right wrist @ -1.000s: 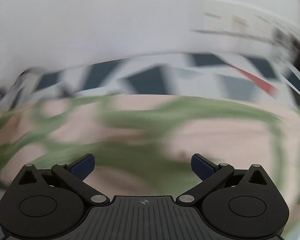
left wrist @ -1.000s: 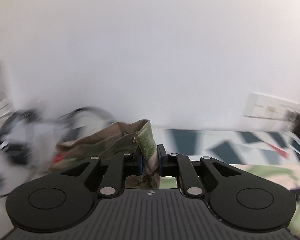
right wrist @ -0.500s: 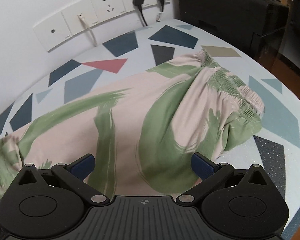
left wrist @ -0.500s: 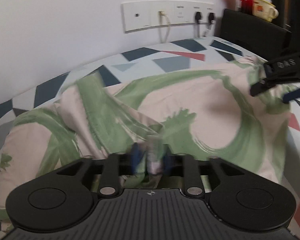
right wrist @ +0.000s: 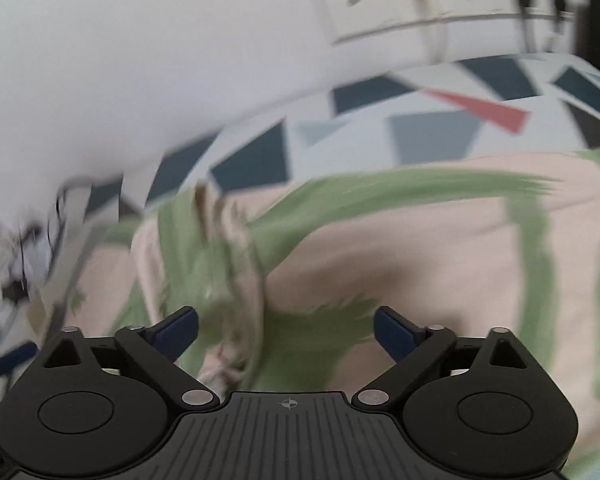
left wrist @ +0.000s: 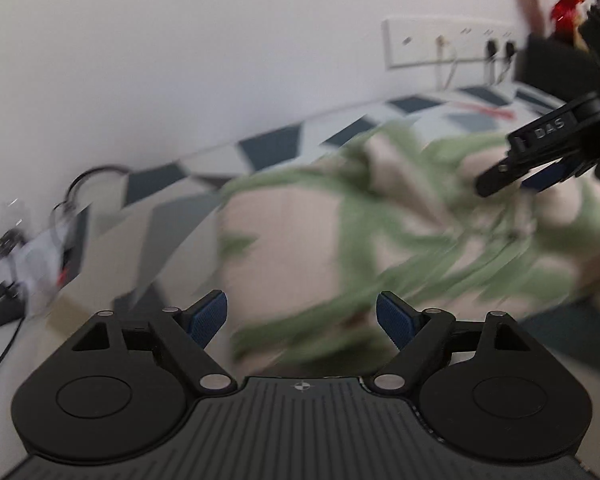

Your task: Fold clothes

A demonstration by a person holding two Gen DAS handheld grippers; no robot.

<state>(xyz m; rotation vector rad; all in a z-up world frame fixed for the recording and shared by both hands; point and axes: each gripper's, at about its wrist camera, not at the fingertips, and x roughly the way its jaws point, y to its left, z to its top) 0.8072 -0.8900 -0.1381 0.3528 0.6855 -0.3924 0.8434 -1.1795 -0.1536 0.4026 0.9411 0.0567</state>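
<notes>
Both the left gripper (left wrist: pixel 302 314) and right gripper (right wrist: pixel 286 330) hung spread wide and empty over the pink, green-brushstroked garment (right wrist: pixel 420 248) lying on the geometric-patterned tabletop (right wrist: pixel 432 132), seemingly between folds, needing a fresh edge grasp

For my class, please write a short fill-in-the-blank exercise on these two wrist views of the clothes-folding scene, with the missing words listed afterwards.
1. The left gripper has its jaws ____, with nothing between them.
2. The garment is pale pink with brushstrokes of ____.
3. The garment lies on a tablecloth printed with dark blue, grey and ____ shapes.
4. The socket panel is fixed to the ____.

Missing words: open; green; red; wall
</notes>
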